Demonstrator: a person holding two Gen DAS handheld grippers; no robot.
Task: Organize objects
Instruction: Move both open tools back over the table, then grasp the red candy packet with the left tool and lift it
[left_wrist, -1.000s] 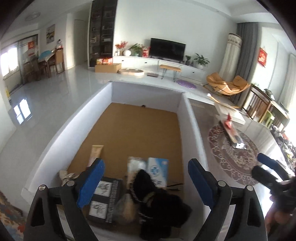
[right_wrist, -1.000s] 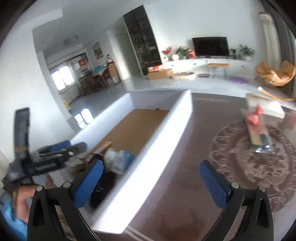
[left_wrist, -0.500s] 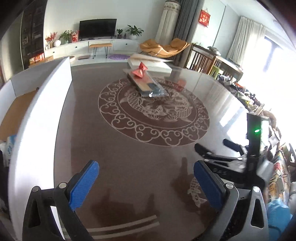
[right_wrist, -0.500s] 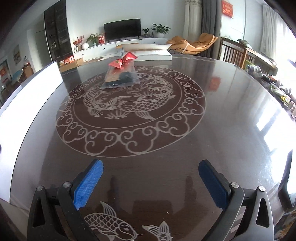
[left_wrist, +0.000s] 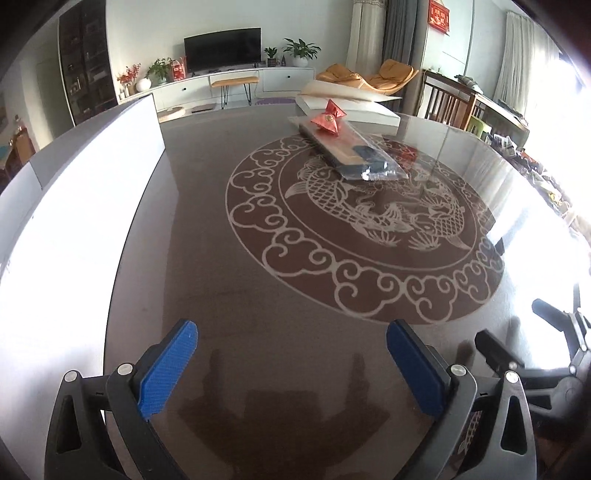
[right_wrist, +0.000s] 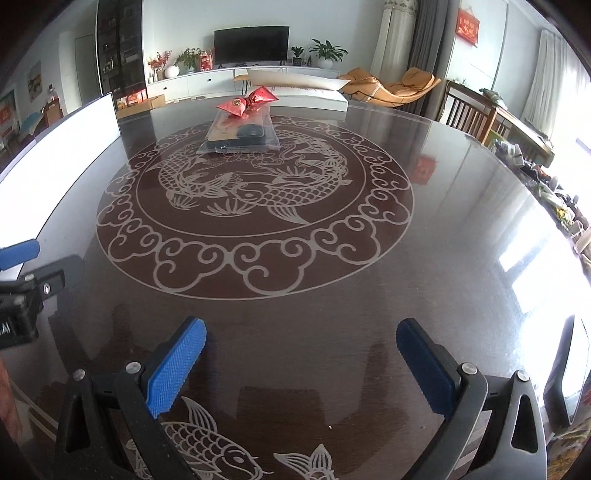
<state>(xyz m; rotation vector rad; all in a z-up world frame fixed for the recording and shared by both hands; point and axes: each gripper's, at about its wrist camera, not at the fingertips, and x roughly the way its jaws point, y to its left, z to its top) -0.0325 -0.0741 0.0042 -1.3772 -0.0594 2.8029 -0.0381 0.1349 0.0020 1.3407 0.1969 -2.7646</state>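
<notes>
I can't see into the white box: only its outer wall shows, washed out by glare and cut off by the left edge in both views. The clear plastic package holds dark flat items I can't identify. My left gripper is clipped by the right camera's frame edge. Clutter on the window-side shelf is too small and overexposed to name.

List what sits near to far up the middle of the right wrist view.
Right gripper, open and empty → bare dark table → carp medallion → clear plastic packet → red ornament → white flat box at the far edge.
</notes>
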